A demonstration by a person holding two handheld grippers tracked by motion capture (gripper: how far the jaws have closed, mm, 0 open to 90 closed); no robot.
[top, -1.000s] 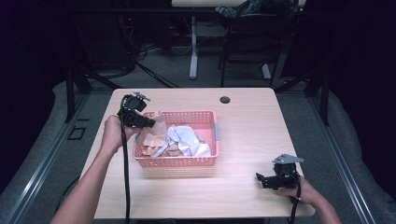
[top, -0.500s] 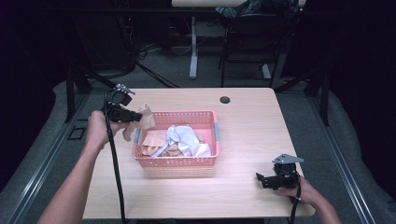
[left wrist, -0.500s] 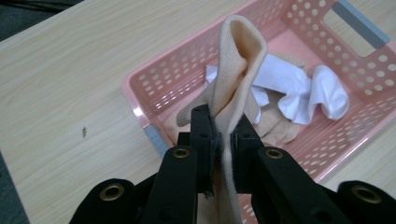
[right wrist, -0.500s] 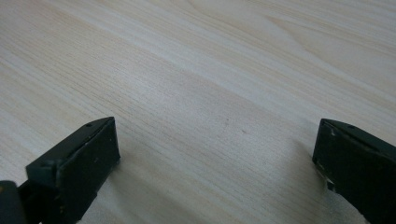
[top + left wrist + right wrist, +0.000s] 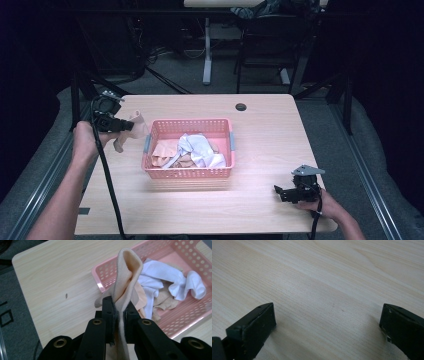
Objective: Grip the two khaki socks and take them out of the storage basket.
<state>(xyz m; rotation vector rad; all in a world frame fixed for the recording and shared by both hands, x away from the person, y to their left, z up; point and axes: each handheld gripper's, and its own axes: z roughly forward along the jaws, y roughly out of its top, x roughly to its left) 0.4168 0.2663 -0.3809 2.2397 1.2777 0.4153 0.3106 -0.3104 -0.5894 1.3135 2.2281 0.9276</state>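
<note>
Left gripper (image 5: 117, 315) clamped tight on a peach cloth (image 5: 126, 277), jaws nearly together with the fabric pinched between the pads. Cloth folded double, standing up beyond the jaw tips and trailing down beneath them. Held just outside the pink basket (image 5: 155, 127), off its left wall, probably to carry the piece clear of the pile for laying out on the worktop (image 5: 265, 130). White garments (image 5: 172, 277) and more peach pieces lying in the basket, ahead and to the right of the jaws. Right gripper (image 5: 327, 322) resting low over bare worktop, jaws spread wide, nothing between them; likely parked, waiting to help.
</note>
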